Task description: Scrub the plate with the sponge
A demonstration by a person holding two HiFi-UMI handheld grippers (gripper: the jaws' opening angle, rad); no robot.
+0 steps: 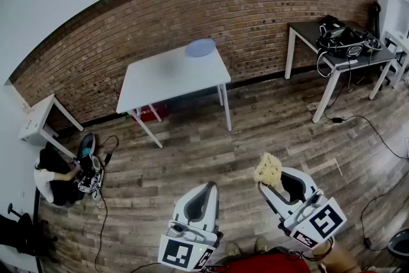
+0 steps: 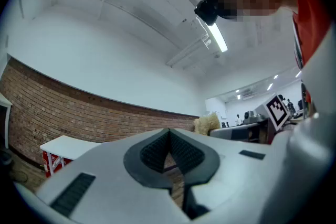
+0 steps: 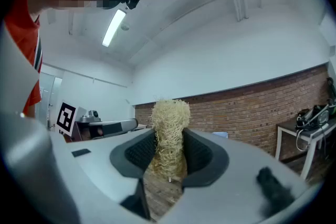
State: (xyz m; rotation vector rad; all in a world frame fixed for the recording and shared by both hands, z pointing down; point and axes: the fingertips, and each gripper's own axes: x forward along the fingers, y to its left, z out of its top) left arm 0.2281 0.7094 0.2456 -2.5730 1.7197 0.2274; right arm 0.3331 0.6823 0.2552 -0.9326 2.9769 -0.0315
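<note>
Brick wall backs a white counter (image 1: 167, 81) well ahead, with the blue plate (image 1: 200, 48) at its far edge. The right gripper (image 1: 268, 187) is clamped on the straw-coloured sponge (image 1: 268, 169), well apart from the plate. The left gripper (image 1: 207, 188) is closed and empty.

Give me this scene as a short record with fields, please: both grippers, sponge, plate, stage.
left gripper: shut, empty
right gripper: shut on the sponge, which sticks out beyond the jaws
plate: on the white table, at its far edge by the brick wall
stage: scrubbing not yet begun; both grippers are away from the plate
</note>
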